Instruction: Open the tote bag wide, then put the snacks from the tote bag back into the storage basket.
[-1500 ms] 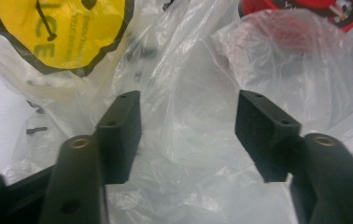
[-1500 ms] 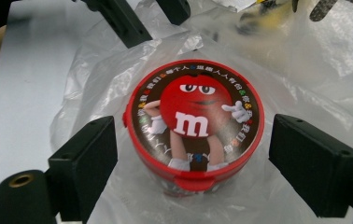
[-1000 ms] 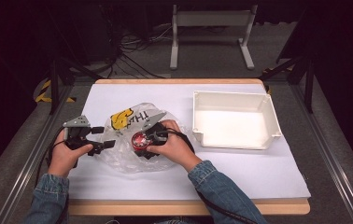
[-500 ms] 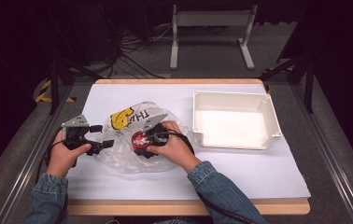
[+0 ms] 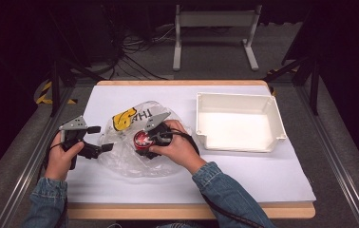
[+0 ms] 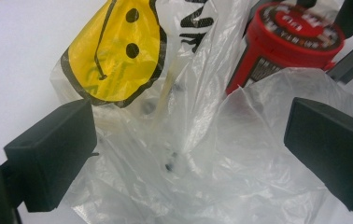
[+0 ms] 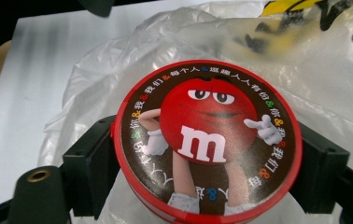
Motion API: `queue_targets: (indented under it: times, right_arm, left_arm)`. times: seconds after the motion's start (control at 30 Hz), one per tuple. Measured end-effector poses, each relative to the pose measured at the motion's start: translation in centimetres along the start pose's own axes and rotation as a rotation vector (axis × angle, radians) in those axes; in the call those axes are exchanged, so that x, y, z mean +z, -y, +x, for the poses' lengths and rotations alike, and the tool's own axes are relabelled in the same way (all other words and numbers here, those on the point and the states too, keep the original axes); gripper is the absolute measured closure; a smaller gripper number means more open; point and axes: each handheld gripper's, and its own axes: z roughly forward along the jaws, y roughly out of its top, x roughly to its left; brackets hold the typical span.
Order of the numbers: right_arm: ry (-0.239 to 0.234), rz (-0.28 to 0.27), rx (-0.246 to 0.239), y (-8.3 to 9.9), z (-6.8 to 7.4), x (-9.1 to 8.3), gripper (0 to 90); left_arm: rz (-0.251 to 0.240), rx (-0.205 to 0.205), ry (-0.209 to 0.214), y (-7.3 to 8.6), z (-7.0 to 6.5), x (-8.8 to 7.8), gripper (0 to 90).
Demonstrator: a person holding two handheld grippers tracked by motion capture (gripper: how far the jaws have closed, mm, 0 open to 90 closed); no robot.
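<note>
Nearest the person, the left gripper (image 5: 102, 148) has just been opening; its fingers (image 6: 53, 154) stand wide apart over the clear plastic bag (image 5: 125, 164) (smiley print). The right gripper (image 5: 145, 140) clamps the red candy tub (image 7: 206, 140) above the bag. Farther right on the table (image 5: 263, 175) sits a white bin (image 5: 238, 122).

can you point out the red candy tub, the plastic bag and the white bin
red candy tub (image 7: 206, 140), right gripper view, on the middle of its lid
plastic bag (image 6: 118, 51), left gripper view, on its yellow smiley print
white bin (image 5: 237, 102), high view, on its far wall
</note>
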Motion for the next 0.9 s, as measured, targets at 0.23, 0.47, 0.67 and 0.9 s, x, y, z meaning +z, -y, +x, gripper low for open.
queue_targets:
  times: [0.23, 0.47, 0.67, 0.9]
  right_arm:
    - [0.011, -0.017, 0.003, -1.0, -0.1, -1.4, 20.7]
    - [0.022, -0.043, 0.012, -2.0, -0.1, -3.0, 20.7]
    - [0.027, -0.062, 0.013, -2.7, 0.0, -4.2, 20.8]
    - [0.043, -0.079, 0.012, -3.3, -0.2, -5.6, 20.8]
  left_arm:
    - [-0.008, 0.010, -0.006, 0.0, 0.0, -0.4, 3.2]
    - [-0.009, 0.001, -0.016, 0.1, 0.3, -0.6, 3.0]
    - [-0.015, 0.003, -0.020, 0.2, 0.4, -0.9, 3.0]
    - [-0.016, 0.000, -0.025, 0.2, 0.5, -1.1, 2.9]
